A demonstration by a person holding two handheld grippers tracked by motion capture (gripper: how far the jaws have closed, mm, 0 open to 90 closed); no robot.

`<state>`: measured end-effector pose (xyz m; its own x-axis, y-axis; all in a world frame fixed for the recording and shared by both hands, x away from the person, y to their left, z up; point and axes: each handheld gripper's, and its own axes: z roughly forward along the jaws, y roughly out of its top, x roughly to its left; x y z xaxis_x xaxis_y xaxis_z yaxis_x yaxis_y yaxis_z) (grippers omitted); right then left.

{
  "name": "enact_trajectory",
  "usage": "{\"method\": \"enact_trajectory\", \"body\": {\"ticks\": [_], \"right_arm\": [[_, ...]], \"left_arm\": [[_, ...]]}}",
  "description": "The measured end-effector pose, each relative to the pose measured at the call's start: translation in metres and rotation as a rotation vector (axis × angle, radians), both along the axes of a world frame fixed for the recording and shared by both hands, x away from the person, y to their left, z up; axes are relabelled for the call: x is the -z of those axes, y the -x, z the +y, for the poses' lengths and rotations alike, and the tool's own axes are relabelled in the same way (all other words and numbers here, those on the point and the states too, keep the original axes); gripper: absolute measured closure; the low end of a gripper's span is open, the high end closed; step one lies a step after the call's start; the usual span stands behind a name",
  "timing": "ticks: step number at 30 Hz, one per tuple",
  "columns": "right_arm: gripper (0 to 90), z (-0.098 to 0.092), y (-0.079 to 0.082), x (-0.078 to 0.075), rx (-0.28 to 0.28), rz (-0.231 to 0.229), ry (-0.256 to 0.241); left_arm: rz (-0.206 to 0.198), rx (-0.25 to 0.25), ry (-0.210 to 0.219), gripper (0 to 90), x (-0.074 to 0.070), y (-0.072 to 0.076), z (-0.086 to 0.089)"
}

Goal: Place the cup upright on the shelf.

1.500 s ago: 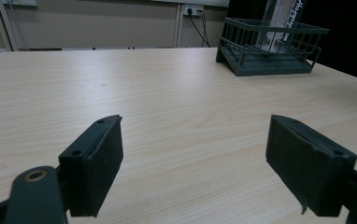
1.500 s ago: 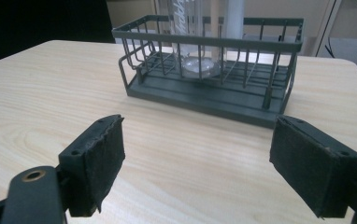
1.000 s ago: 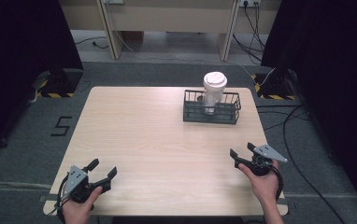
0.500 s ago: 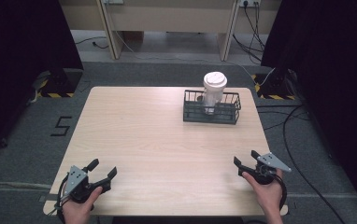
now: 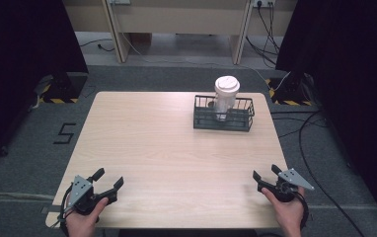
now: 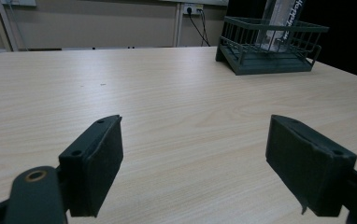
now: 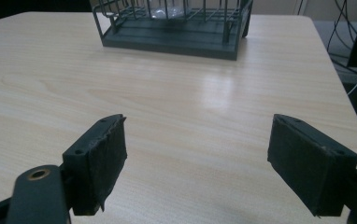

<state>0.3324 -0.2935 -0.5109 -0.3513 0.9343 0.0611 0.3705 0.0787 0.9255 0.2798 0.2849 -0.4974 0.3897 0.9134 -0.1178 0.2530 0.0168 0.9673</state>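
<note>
A pale wooden table (image 5: 167, 143) stands on grey carpet. Left of the table, a black numeral 5 (image 5: 64, 133) marks the floor; right of it, black cables (image 5: 309, 129) trail across the carpet.

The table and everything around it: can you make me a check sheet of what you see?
Surface: light wooden table, bare but for one basket.
Job's things: clear cup with white lid standing upright inside black wire basket, at the far right part of the table.
Clutter: nothing seen.
Grippers: left gripper at the near left edge, jaws wide open, holding nothing; right gripper at the near right edge, jaws wide open, holding nothing. Both far from the basket.
Cables: black cables on the floor right of the table.
Surroundings: grey carpet floor with a 5 marked on it; dark curtains at both sides.
</note>
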Motion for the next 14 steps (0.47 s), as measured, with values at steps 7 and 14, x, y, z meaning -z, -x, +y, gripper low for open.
{"method": "enact_trajectory", "body": {"ticks": [7,14], "right_arm": [[20.3,-0.0008,0.0018,0.0003,0.005,-0.016,-0.009],[19.4,-0.0017,0.0020,0.0004,0.003,-0.022,-0.019]], "left_arm": [[-0.002,0.000,-0.001,18.6,-0.0002,0.0004,0.0006],[-0.004,0.003,0.001,18.6,-0.0004,0.0006,0.0013]]}}
